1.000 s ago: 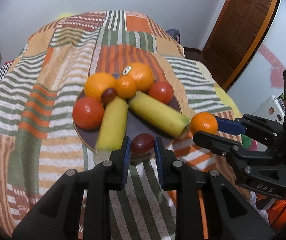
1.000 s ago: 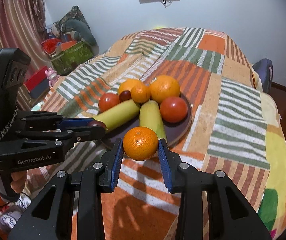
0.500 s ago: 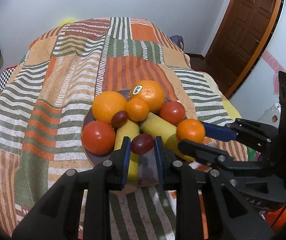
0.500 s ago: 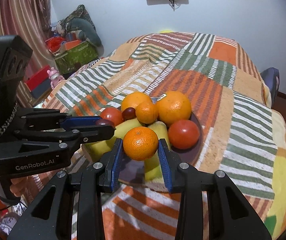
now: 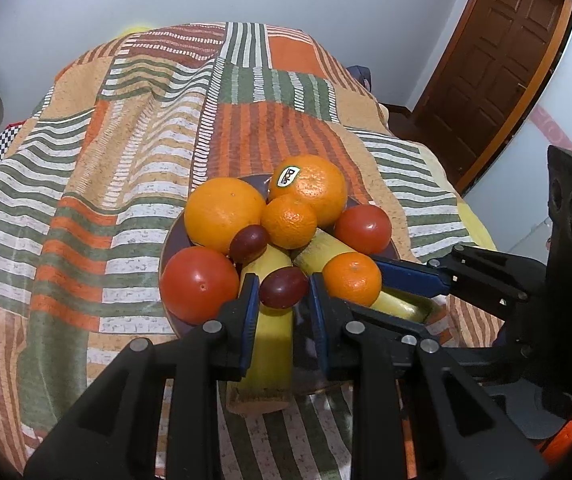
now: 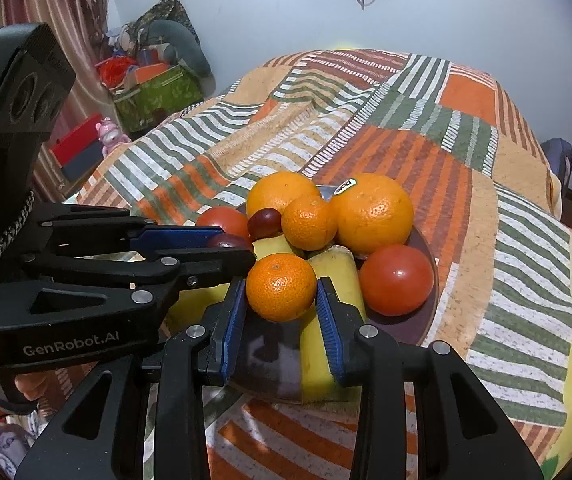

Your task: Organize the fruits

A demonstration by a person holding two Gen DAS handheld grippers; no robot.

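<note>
A dark plate (image 5: pixel 169 240) on the striped bedspread holds two large oranges (image 5: pixel 224 214), a small mandarin (image 5: pixel 288 221), two tomatoes (image 5: pixel 199 284), a dark grape (image 5: pixel 248 238) and two bananas (image 5: pixel 272 344). My left gripper (image 5: pixel 283 294) is shut on a dark red grape (image 5: pixel 283 287) above the near banana. My right gripper (image 6: pixel 281 304) is shut on a small mandarin (image 6: pixel 281 286) above the other banana (image 6: pixel 332 280). The right gripper also shows in the left wrist view (image 5: pixel 366 292), close beside the left one.
The plate (image 6: pixel 430 312) lies on a bed with a patchwork striped blanket (image 5: pixel 126 140). A brown door (image 5: pixel 498 52) stands at the back right. Boxes, toys and a curtain (image 6: pixel 142 80) crowd the floor left of the bed.
Both grippers have moved forward over the plate with their fruit, from the plate's near edge to above the bananas. The fruit on the plate has not moved.
</note>
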